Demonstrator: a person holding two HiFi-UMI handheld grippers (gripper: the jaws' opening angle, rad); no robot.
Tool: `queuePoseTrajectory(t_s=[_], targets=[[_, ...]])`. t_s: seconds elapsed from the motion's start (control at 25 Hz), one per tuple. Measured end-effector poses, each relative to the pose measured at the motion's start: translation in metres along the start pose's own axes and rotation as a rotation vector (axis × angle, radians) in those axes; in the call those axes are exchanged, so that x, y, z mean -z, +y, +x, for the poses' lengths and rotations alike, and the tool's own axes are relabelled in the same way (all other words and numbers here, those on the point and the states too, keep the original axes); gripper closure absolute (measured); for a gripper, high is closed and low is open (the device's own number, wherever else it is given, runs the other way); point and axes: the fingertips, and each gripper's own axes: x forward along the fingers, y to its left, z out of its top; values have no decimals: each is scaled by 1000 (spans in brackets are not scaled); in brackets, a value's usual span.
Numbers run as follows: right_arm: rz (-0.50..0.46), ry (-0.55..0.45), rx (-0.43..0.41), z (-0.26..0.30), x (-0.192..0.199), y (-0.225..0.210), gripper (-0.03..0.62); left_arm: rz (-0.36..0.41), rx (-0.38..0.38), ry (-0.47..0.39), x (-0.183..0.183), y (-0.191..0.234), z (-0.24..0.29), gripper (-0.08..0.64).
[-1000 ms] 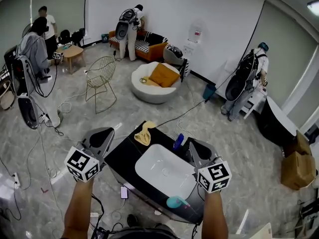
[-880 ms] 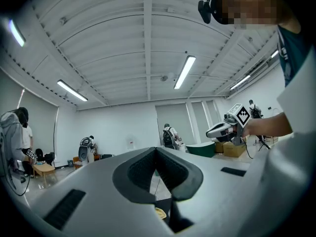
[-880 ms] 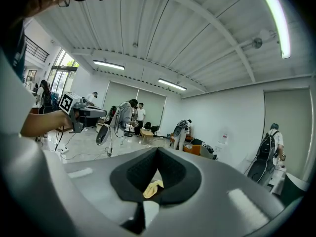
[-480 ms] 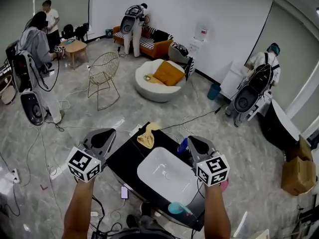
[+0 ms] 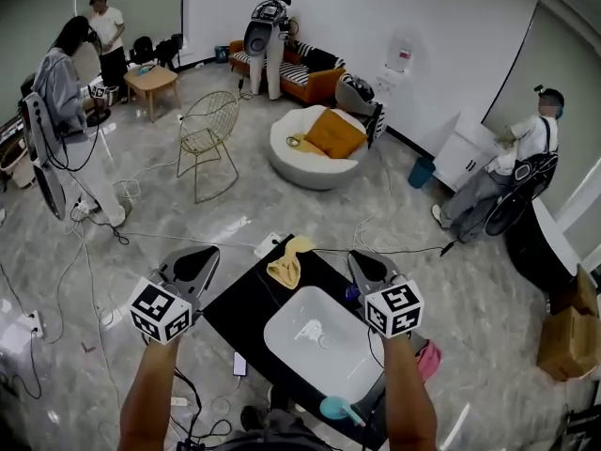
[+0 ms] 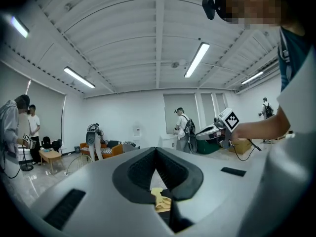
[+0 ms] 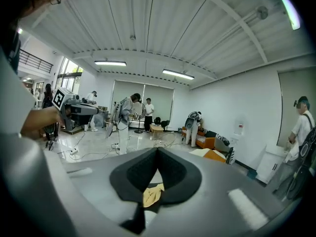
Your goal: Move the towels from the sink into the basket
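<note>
- Holding the left gripper [image 5: 199,259] out over the grey floor [image 5: 141,242], just off the left edge of the black counter [image 5: 246,303], with its marker cube nearest the camera.
- Keeping that gripper's jaws pressed together with nothing between them, as the left gripper view shows.
- Holding the right gripper [image 5: 362,263] over the far right part of the counter, just beside the white sink [image 5: 338,365], pointing away from the body.
- Keeping the right gripper's jaws closed as well, gripping nothing.
- Seeing one yellow towel [image 5: 288,261] lying crumpled on the counter's far corner, outside the sink and beyond its far rim, between the two grippers but touching neither.
- Catching the same towel in both gripper views, low in the frame past the closed jaw tips.
- Noticing a small blue object [image 5: 350,294] close against the right gripper on the counter, too hidden to name.
- Noticing a teal object [image 5: 336,409] at the counter's near edge and something pink [image 5: 428,359] on the floor at its right side.
- Seeing other people standing further off in the room, near a wire chair [image 5: 207,139] and a round white seat [image 5: 310,167] bearing an orange cushion.
</note>
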Motion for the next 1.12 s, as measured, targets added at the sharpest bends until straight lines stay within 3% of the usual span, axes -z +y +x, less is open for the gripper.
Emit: queuePoseTrajectory(t_s=[0.52, 1.12], targets=[[77, 64, -49, 93, 53, -42, 569, -46, 9, 80, 53, 20, 67, 554], [176, 137, -46, 165, 116, -81, 557, -123, 37, 174, 131, 30, 135, 554]])
